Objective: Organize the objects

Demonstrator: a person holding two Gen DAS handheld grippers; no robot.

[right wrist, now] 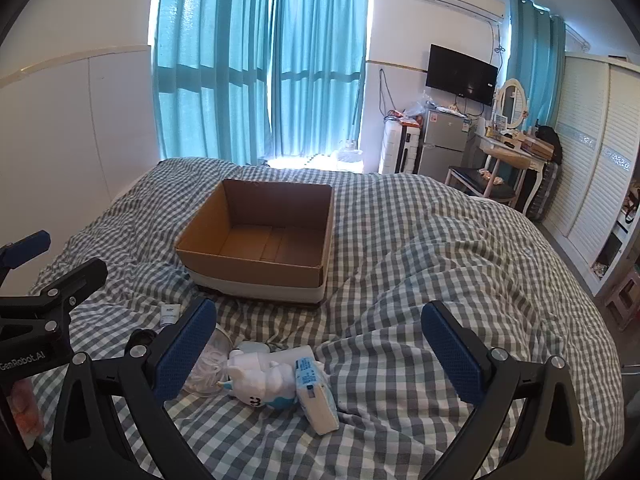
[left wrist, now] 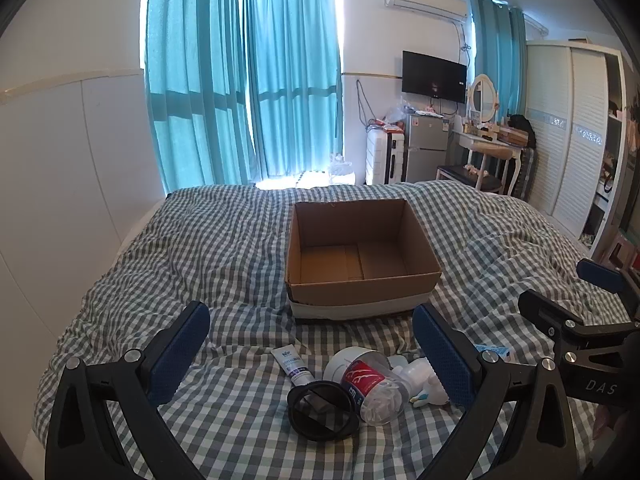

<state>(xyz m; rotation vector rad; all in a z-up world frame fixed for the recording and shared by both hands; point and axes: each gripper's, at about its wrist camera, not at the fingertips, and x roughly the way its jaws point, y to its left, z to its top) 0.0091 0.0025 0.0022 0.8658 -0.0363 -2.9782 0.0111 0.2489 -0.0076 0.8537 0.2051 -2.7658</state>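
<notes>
Where teal curtains (left wrist: 244, 80) glow, checked bedspread (right wrist: 420, 240), cardboard box (left wrist: 360, 256); left hand-held gripper (left wrist: 312, 352) and right hand-held gripper (right wrist: 320, 344) both wide.

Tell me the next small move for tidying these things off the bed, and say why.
Probably lower the open left gripper onto the cotton swab jar lying on its side between its fingers. Both grippers hold nothing, the cardboard box just beyond stands empty, and the jar is the bulkiest item in that gripper's span. The right gripper could take the tissue pack afterwards.
</notes>
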